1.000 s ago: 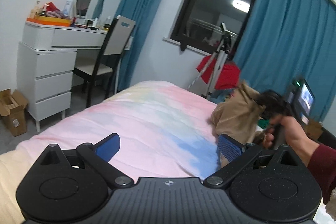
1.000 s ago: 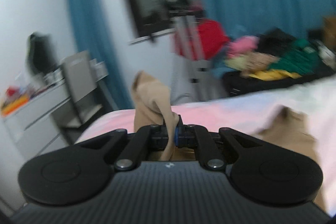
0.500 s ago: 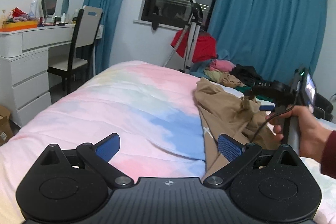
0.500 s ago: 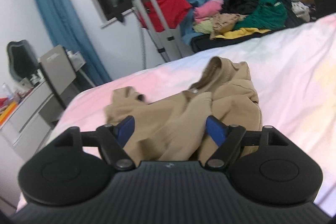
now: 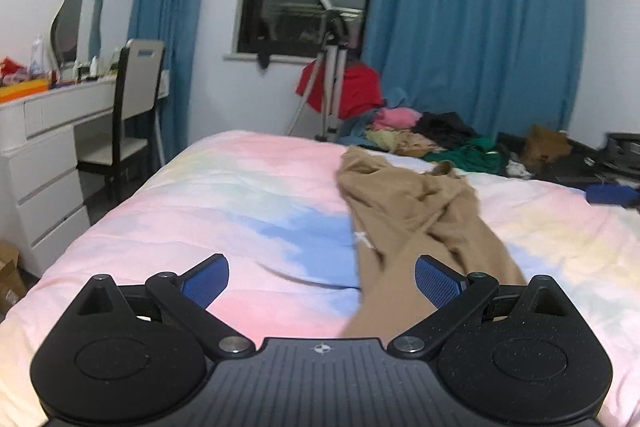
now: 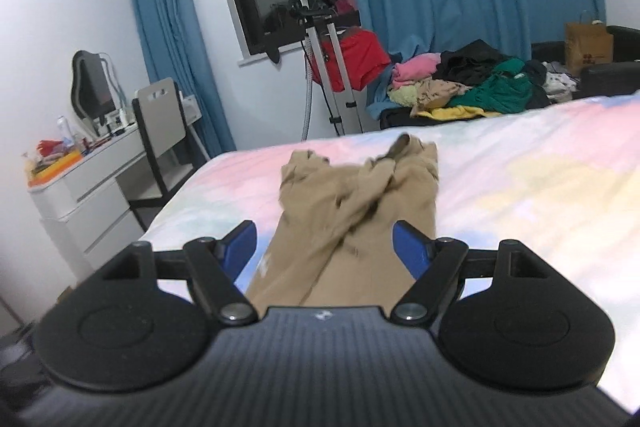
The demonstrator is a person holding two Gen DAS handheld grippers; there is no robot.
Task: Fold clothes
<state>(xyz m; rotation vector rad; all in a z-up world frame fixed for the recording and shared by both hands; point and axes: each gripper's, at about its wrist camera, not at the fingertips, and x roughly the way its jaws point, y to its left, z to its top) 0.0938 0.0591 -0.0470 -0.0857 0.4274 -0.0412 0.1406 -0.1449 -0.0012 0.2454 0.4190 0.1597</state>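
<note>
A tan garment (image 5: 408, 215) lies crumpled and stretched lengthwise on the pastel bedspread (image 5: 240, 203), its near end running under both cameras. My left gripper (image 5: 322, 281) is open above the bed, with the garment's near end just left of its right pad. In the right wrist view the tan garment (image 6: 356, 211) lies straight ahead, and my right gripper (image 6: 324, 247) hangs open over its near part, holding nothing. A blue pad of the right gripper (image 5: 610, 194) shows at the far right edge of the left wrist view.
A heap of clothes (image 6: 472, 87) sits past the bed's far edge, next to a tripod stand (image 6: 328, 67) with a red cloth. A white dresser (image 5: 44, 147) and a chair (image 5: 128, 123) stand left of the bed. Blue curtains frame a dark window.
The right gripper let go of the tan garment, which dropped flat onto the bed, and then drew back from it. The left gripper swung right and now faces the garment.
</note>
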